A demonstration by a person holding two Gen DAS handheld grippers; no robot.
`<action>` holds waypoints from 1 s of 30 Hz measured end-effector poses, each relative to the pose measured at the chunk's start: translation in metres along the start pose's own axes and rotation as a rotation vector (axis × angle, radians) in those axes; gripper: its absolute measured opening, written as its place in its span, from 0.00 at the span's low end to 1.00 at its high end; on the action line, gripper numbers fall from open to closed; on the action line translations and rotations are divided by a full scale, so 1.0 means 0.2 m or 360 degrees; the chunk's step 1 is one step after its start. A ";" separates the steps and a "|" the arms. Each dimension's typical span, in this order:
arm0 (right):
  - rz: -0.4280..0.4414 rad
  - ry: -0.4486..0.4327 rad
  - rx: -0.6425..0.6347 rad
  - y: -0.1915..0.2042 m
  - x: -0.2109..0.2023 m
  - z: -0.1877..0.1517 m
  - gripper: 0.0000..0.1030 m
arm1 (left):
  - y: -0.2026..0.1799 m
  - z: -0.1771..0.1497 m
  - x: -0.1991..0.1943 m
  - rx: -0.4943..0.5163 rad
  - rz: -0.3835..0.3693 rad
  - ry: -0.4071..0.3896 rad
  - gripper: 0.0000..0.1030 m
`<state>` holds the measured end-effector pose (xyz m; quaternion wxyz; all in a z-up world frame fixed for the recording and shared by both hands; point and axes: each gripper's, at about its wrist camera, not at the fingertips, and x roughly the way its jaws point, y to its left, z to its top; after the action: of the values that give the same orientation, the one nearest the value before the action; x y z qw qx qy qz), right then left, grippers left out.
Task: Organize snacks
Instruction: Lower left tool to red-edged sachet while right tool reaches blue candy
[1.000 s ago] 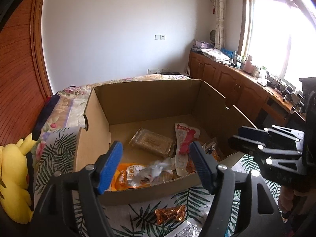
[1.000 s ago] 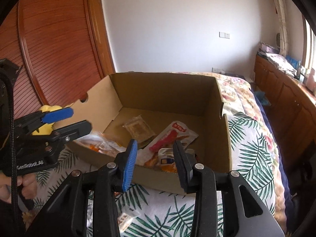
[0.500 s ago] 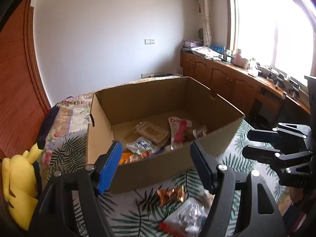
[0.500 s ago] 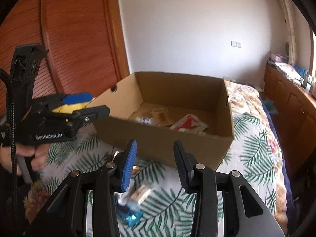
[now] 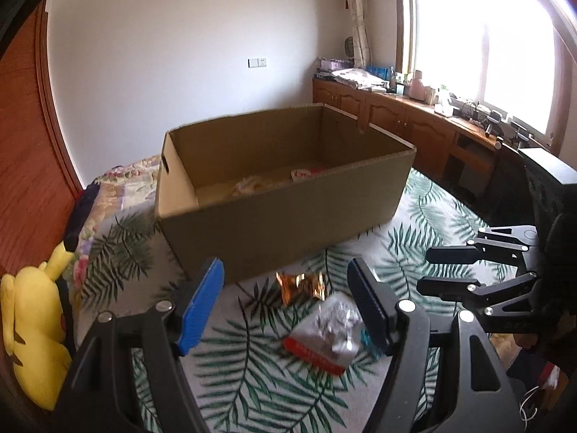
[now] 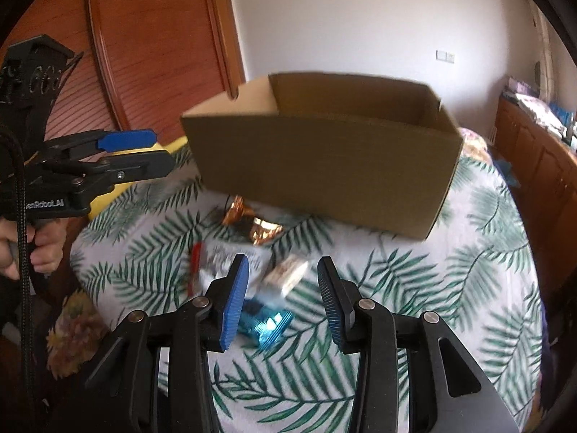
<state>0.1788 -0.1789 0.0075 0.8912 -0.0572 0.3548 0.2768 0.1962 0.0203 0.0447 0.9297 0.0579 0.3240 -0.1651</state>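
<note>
I looked out on a bedroom with a plain white wall (image 5: 180,54) carrying a light switch (image 5: 257,62). A bright window (image 5: 483,36) with a pale curtain (image 5: 355,14) washed the right side in daylight. Below it ran a long wooden cabinet (image 5: 396,122), its top cluttered. Reddish slatted wardrobe doors (image 6: 158,39) stood to the left, and a palm-leaf bedspread (image 6: 450,288) covered the bed.

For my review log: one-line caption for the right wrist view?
Open right gripper above loose snack packets before the cardboard box.
</note>
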 end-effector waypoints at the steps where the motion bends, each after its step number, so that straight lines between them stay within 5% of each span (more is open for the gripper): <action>1: 0.0007 0.0014 0.0003 0.01 0.02 -0.01 0.39 | 0.00 -0.03 0.01 -0.0005 0.0002 0.0014 0.69; 11: 0.0039 0.0138 -0.0022 0.06 0.18 -0.07 0.39 | 0.06 -0.23 0.12 -0.0067 0.0010 0.0111 0.69; 30: 0.0084 0.0302 -0.0152 0.17 0.17 -0.13 0.44 | 0.07 -0.30 0.16 -0.0092 -0.0007 0.0150 0.69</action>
<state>0.1652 -0.1438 -0.0316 0.8423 -0.1162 0.4254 0.3100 0.1897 0.0379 -0.0219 0.9143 0.0380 0.3723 -0.1547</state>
